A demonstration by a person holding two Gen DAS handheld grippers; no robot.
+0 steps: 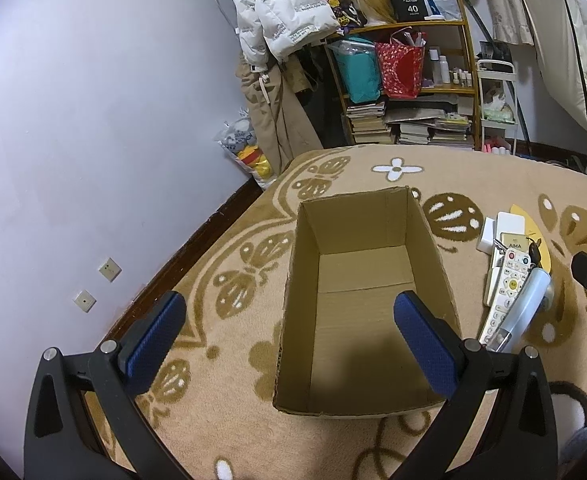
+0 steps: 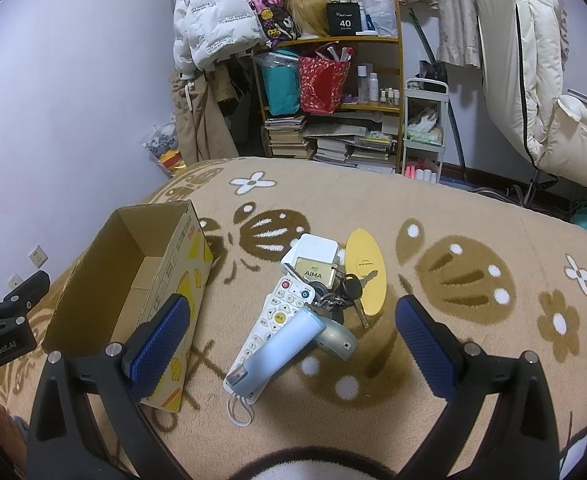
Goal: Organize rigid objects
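- Beige carpet with brown butterfly shapes and white flowers covers the surface under you; a pale wall stands to your left, and a cluttered shelf with hanging coats fills the back.
- Your cardboard box sits open-topped on the carpet, and the left wrist view shows only its bare bottom; its near corner is covered by your left gripper's finger.
- Just right of the box lies a pile: a white remote with a pale blue tube-shaped device lying across it, a bunch of keys with a gold tag, a white block and a yellow oval piece.
- Parts of the remote and block are hidden under what lies on them, and what the blue device is cannot be made out.
- Your left gripper hovers over the box, tilted down, fingers spread wide and holding nothing.
- Your right gripper hangs above the pile, fingers wide apart either side of the remote and blue device, gripping nothing.
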